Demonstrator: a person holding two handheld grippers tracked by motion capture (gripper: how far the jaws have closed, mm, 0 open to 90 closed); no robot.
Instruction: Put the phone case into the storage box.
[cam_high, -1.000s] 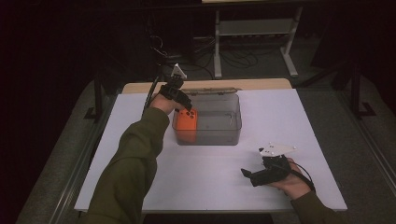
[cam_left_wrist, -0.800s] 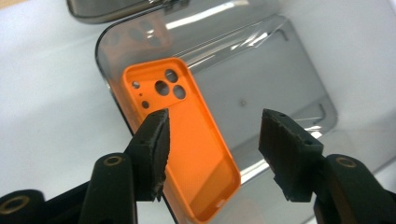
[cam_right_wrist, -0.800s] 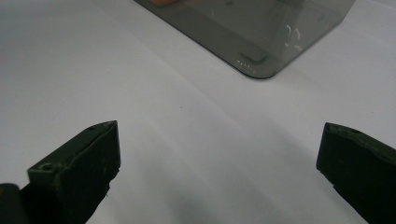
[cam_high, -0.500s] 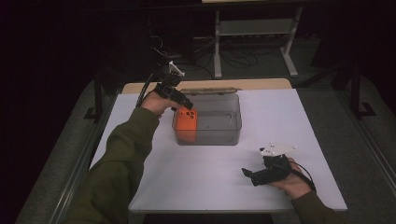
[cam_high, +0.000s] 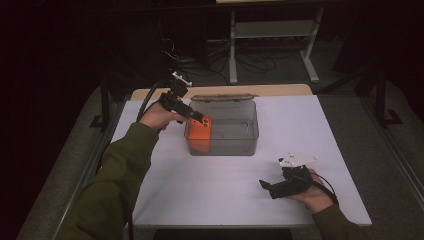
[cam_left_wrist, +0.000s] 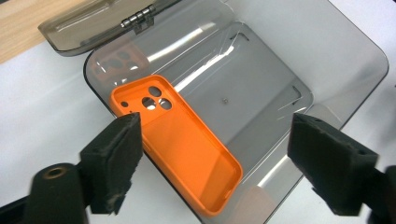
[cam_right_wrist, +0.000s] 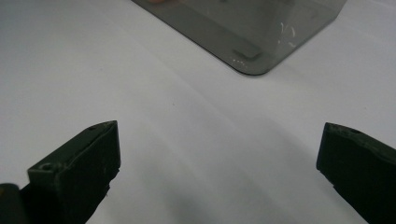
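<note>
L claw (cam_left_wrist: 212, 163) backed off orange case (cam_left_wrist: 180, 140), wide open, holding nothing.

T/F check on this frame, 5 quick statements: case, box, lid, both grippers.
1. The orange phone case lies inside the smoky clear box. True.
2. The left gripper is clamped on the case. False: its jaws stand wide open, apart from the case.
3. The box lid is shut. False: it is swung open on its hinge, lying back behind the box.
4. The right gripper is open and holds nothing, low over the white table. True.
5. The case sits at the box's right end in the high view. False: it leans at the left end.
</note>
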